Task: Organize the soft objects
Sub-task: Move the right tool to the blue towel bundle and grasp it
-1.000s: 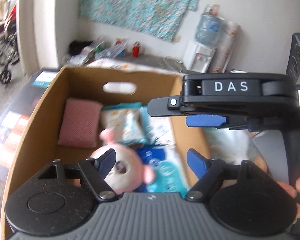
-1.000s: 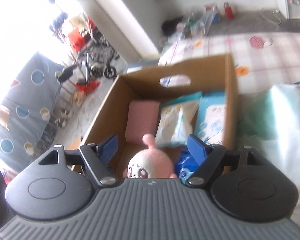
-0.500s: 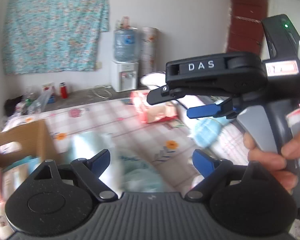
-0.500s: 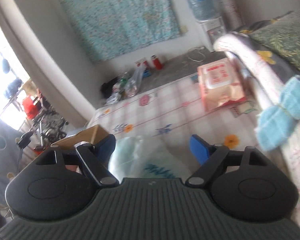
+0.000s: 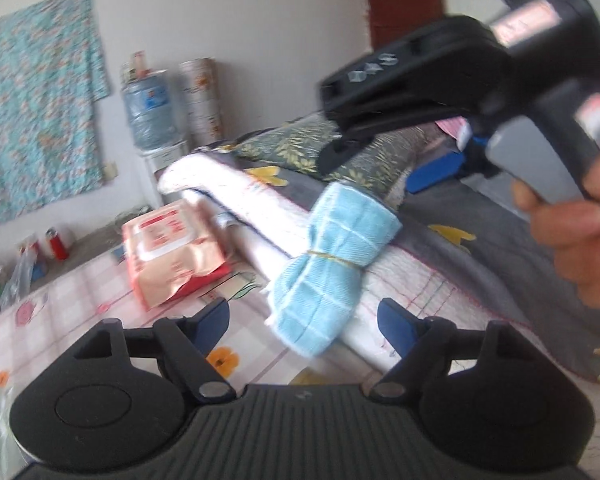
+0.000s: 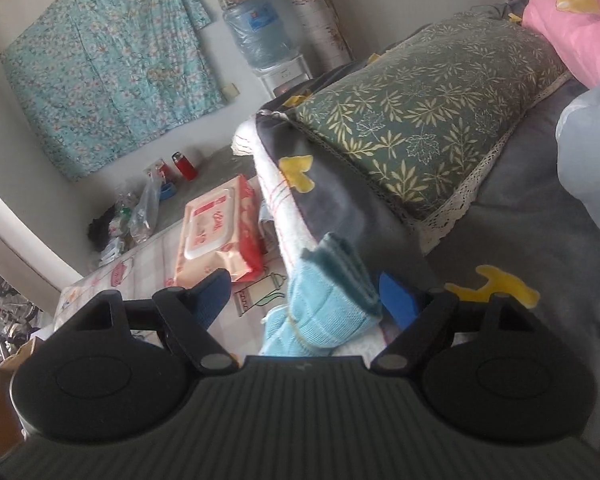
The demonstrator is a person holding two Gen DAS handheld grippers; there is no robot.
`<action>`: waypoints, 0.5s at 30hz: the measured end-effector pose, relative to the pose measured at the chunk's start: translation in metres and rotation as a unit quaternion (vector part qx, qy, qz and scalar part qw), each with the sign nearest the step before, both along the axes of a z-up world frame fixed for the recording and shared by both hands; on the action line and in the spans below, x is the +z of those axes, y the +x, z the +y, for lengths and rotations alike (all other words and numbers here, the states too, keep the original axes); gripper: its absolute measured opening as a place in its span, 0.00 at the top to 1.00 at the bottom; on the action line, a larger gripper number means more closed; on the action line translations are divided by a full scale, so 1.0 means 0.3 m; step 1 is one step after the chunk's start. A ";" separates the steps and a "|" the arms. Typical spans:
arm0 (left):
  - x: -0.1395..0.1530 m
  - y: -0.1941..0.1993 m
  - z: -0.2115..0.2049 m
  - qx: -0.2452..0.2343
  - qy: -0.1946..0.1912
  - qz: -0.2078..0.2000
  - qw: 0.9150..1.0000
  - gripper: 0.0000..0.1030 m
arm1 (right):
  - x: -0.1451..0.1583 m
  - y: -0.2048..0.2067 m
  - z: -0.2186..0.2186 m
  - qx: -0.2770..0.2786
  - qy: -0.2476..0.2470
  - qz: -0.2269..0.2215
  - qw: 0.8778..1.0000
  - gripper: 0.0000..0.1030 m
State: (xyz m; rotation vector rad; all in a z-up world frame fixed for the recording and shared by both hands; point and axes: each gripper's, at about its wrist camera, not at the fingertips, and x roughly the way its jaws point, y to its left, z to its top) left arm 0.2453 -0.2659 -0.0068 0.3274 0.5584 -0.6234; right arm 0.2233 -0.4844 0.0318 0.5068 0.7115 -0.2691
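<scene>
Both views swung off box, blue towel (image 6: 332, 300) between wide-open right claw (image 6: 306, 294), left claw (image 5: 304, 320) open, empty.

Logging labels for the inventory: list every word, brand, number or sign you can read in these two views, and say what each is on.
"DAS": white letters on the black body of the right gripper, smeared by motion.
Wet wipes pack: red print on its lid label, too blurred to read.
Water bottle: blue label, too small to read.
Red-and-white stickers on the right gripper's handle: blurred, unreadable.
Blue towel bundle: no text.
</scene>
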 end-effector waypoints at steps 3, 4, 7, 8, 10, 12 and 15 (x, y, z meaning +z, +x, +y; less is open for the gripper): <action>-0.056 0.048 -0.072 -0.018 0.030 0.010 0.999 0.35 | -0.059 0.066 -0.051 -0.001 0.003 0.022 1.000 0.21; -0.074 0.067 -0.090 -0.021 0.038 0.016 0.999 0.37 | -0.071 0.085 -0.055 0.001 0.004 0.030 1.000 0.21; -0.114 0.111 -0.124 -0.021 0.050 0.030 0.998 0.48 | -0.116 0.121 -0.066 0.008 0.002 0.044 0.999 0.21; -0.126 0.125 -0.132 -0.021 0.054 0.034 0.998 0.51 | -0.125 0.129 -0.065 0.011 0.001 0.047 0.999 0.22; -0.140 0.143 -0.137 -0.021 0.062 0.042 0.997 0.54 | -0.143 0.147 -0.069 0.015 0.000 0.053 0.999 0.22; -0.145 0.162 -0.145 -0.025 0.066 0.054 0.996 0.57 | -0.147 0.153 -0.061 0.018 -0.008 0.055 0.998 0.25; -0.147 0.165 -0.158 -0.029 0.082 0.050 0.995 0.65 | -0.150 0.151 -0.045 0.021 -0.024 0.055 0.998 0.34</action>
